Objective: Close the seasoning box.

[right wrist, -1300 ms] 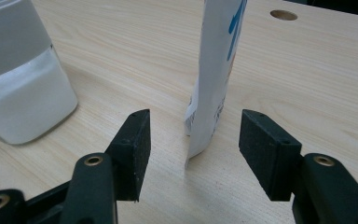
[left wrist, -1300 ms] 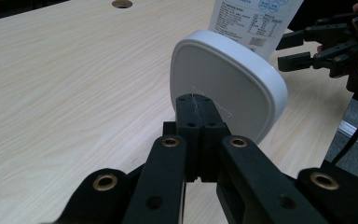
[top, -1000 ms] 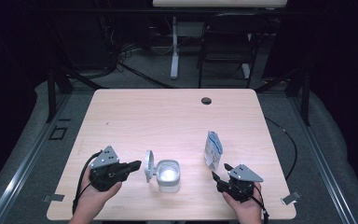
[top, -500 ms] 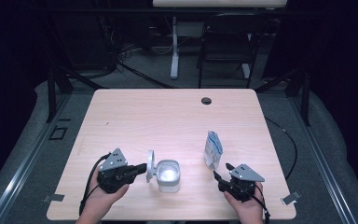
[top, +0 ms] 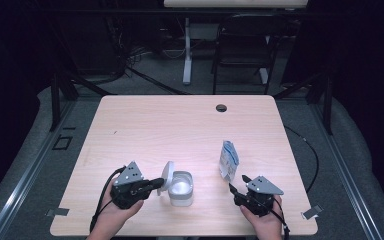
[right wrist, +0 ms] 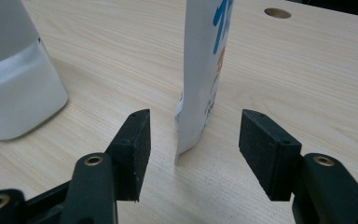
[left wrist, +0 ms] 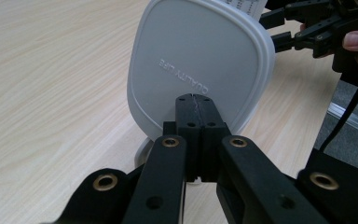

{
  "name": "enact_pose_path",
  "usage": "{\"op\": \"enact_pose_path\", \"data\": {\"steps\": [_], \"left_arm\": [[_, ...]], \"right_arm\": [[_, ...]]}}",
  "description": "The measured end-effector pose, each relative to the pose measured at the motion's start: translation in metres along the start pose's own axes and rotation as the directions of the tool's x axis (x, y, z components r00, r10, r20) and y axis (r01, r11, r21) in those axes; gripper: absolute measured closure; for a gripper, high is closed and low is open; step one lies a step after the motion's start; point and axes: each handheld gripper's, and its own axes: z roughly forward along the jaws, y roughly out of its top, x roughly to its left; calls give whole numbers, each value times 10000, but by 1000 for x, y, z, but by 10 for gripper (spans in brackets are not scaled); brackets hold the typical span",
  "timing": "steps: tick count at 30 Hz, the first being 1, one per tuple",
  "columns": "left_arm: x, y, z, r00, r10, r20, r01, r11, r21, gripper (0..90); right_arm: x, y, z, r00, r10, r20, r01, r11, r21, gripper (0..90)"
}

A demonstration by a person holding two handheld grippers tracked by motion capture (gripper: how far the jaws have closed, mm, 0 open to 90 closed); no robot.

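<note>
I am nudging the hinged white plastic lid (left wrist: 200, 70) with my pressed-together left gripper (left wrist: 196, 100), while my spread right gripper (right wrist: 193, 140) is lining up on the standing white paper pouch (right wrist: 203, 79) to grab it.

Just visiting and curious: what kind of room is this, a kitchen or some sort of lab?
Probably a lab or recording studio, not a kitchen: a bare wooden table stands among dark curtains, cables run over the floor behind it, and a person works handheld grippers at it.
</note>
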Motion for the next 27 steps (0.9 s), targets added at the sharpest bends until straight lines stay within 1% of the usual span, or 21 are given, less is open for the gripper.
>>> {"op": "enact_pose_path", "data": {"steps": [5, 12, 16, 19, 21, 24, 25, 26, 27], "left_arm": [[1, -1, 0, 10000, -67, -20, 67, 9999, -88, 900], [5, -2, -3, 9997, -214, -69, 213, 9997, -117, 900], [9, -3, -5, 9994, -317, -134, 314, 9993, -224, 888], [13, -4, -7, 9986, -512, -138, 506, 9981, -353, 871], [16, -6, -8, 9977, -642, -201, 633, 9971, -426, 859], [22, -8, -11, 9958, -870, -271, 855, 9949, -535, 844], [25, -9, -12, 9953, -919, -313, 903, 9947, -492, 840], [27, -10, -13, 9940, -1030, -363, 1009, 9933, -571, 834], [29, -11, -14, 9938, -1038, -403, 1014, 9932, -572, 823]], "right_arm": [[0, 0, 0, 10000, 13, 2, -13, 10000, 42, 435], [1, 0, 0, 10000, 11, -1, -11, 10000, 54, 435], [1, -1, 0, 10000, 34, 0, -34, 10000, 64, 435], [1, -1, 2, 10000, 58, -26, -58, 10000, 4, 435], [1, -2, 2, 10000, 57, -43, -56, 9999, 85, 435], [1, -1, 1, 10000, 13, -19, -13, 10000, 32, 435], [1, -1, 1, 10000, 12, -26, -12, 10000, 1, 435], [1, -1, 1, 10000, 35, -26, -35, 10000, 27, 436], [1, -2, 1, 10000, 28, -30, -27, 10000, 48, 435]]}}
